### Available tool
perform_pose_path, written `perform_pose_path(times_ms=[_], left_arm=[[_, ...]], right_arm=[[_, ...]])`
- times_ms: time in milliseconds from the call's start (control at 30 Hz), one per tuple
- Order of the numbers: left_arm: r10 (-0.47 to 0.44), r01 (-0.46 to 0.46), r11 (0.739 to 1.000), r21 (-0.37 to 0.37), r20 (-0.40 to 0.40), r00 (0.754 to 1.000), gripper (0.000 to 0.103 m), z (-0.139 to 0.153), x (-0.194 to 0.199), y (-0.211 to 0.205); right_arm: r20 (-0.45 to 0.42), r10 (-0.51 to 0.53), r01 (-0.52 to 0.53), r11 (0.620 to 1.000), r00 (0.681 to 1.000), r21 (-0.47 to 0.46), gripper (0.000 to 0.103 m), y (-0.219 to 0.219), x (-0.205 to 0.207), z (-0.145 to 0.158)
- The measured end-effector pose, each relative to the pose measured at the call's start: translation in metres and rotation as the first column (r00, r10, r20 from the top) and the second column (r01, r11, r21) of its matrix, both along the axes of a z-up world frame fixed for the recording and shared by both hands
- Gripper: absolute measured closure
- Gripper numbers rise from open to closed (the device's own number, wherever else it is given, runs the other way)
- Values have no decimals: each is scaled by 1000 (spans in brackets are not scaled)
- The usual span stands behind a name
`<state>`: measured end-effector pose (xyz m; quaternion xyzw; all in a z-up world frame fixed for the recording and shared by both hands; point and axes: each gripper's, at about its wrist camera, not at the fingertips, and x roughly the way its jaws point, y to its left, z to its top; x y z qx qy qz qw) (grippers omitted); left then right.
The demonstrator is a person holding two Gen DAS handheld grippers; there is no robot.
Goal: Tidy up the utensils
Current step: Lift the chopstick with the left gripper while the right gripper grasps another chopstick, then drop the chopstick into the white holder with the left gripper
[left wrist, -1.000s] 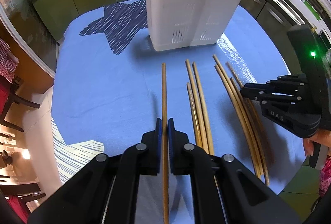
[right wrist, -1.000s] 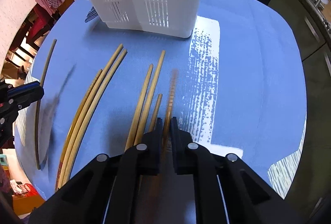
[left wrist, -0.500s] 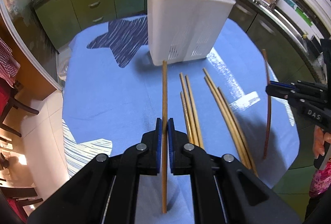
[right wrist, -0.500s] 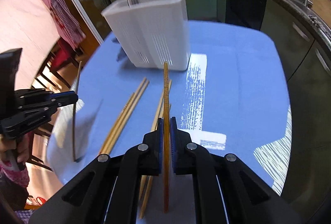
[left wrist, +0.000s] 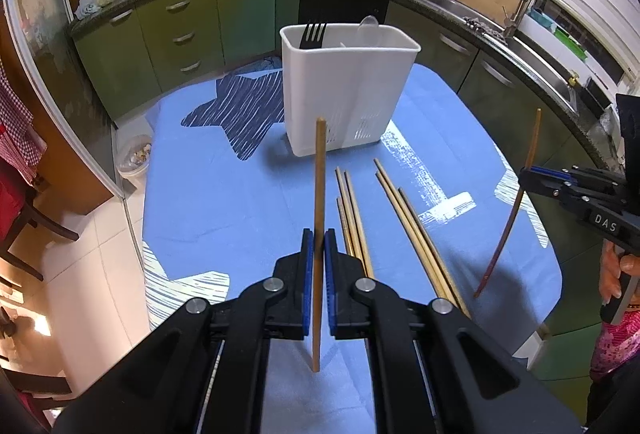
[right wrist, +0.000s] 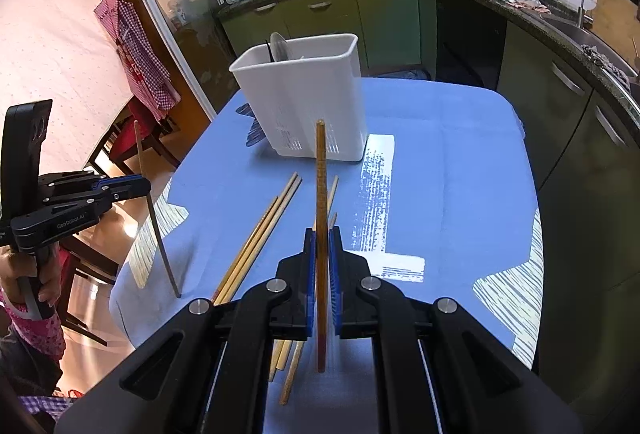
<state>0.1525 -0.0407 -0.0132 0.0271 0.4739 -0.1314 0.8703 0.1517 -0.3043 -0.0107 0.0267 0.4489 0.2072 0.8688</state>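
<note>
My left gripper (left wrist: 319,248) is shut on a light wooden chopstick (left wrist: 319,185), held in the air over the blue tablecloth (left wrist: 224,193). In the right wrist view it shows at the left (right wrist: 138,185). My right gripper (right wrist: 321,248) is shut on a darker chopstick (right wrist: 321,173), also held aloft; it appears at the right edge of the left wrist view (left wrist: 526,173). Several loose chopsticks (left wrist: 412,226) (right wrist: 260,230) lie on the cloth between the two grippers. Beyond them stands a white utensil holder (left wrist: 348,93) (right wrist: 312,93) with a black fork (left wrist: 313,35) and a spoon (left wrist: 367,27) in it.
Green kitchen cabinets (left wrist: 180,37) curve round behind the table, with a sink (left wrist: 532,45) at the right. Dark wooden chairs (right wrist: 132,137) and a small bin (left wrist: 134,157) stand off the table's left side. A person's hand (left wrist: 614,274) grips the right tool.
Both grippers have risen, each lifting its chopstick off the cloth. The right one swung up more, and the holder now looks farther away in both views.
</note>
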Motion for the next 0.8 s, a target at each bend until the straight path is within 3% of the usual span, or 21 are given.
perform_pose_path(times_ms=[533, 800], left_arm=[[-10, 12, 999, -36, 46, 999, 97, 30, 18, -7], [-6, 21, 997, -70, 207, 978, 97, 113, 54, -18]], right_arm=[[116, -18, 14, 999, 993, 32, 96, -1, 13, 43], [166, -11, 7, 1000, 986, 23, 96, 1, 24, 77]])
